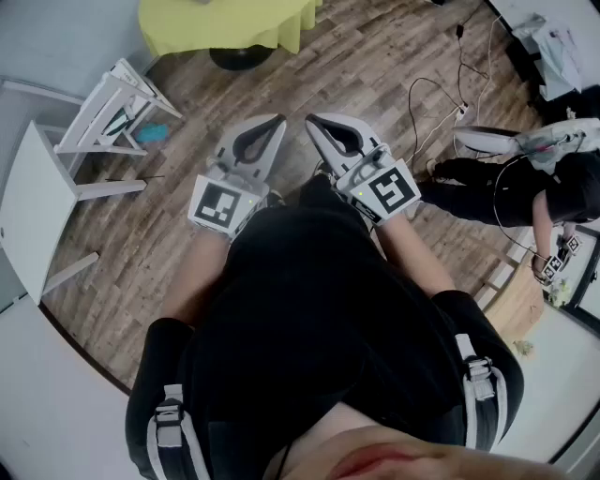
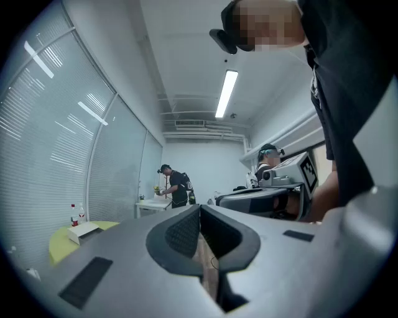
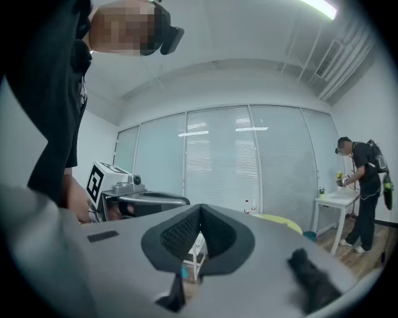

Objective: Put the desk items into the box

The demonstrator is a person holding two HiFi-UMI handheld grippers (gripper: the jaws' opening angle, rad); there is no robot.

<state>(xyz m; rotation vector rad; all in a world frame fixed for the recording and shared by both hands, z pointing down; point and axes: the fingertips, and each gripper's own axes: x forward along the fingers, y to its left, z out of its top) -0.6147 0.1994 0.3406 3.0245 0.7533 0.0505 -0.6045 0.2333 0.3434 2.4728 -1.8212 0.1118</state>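
Head view: left hand-held gripper [image 1: 274, 124] and right hand-held gripper [image 1: 315, 125] side by side, just short of the yellow table [image 1: 230, 23], neither nearer.
Left gripper view: jaws closed, empty.
Right gripper view: same.
No box or desk items identifiable in any view, so no bearing.

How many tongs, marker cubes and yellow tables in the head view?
Tongs: 2, left tongs and right tongs, both shut and empty
Marker cubes: 2
Yellow table: 1
Total: 5
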